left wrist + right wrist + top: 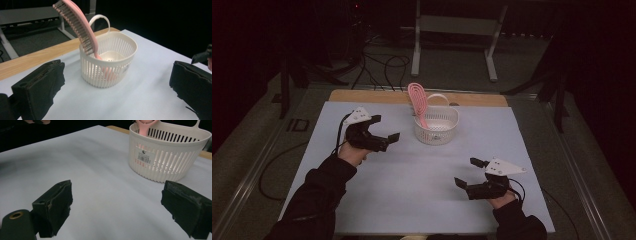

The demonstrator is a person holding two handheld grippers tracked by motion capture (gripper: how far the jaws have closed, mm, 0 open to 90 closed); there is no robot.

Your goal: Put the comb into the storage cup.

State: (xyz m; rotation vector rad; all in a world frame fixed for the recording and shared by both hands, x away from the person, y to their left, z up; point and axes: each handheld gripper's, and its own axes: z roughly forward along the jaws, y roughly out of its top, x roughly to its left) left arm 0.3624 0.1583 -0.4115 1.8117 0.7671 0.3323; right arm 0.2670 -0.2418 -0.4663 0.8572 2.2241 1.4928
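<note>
Comb (pixel 80 27) teeth: left gripper view | basket (pixel 172 157) label: right gripper view | both jaws apart

A big table (pixel 362 200) has a pale blue-white top. Along its far edge runs a strip of brown wood (pixel 362 96). A white basket (pixel 437 131) with slits in its sides stands on the table, close to that wood strip. A pink comb (pixel 418 102) stands inside the basket, leaning over its rim.
</note>
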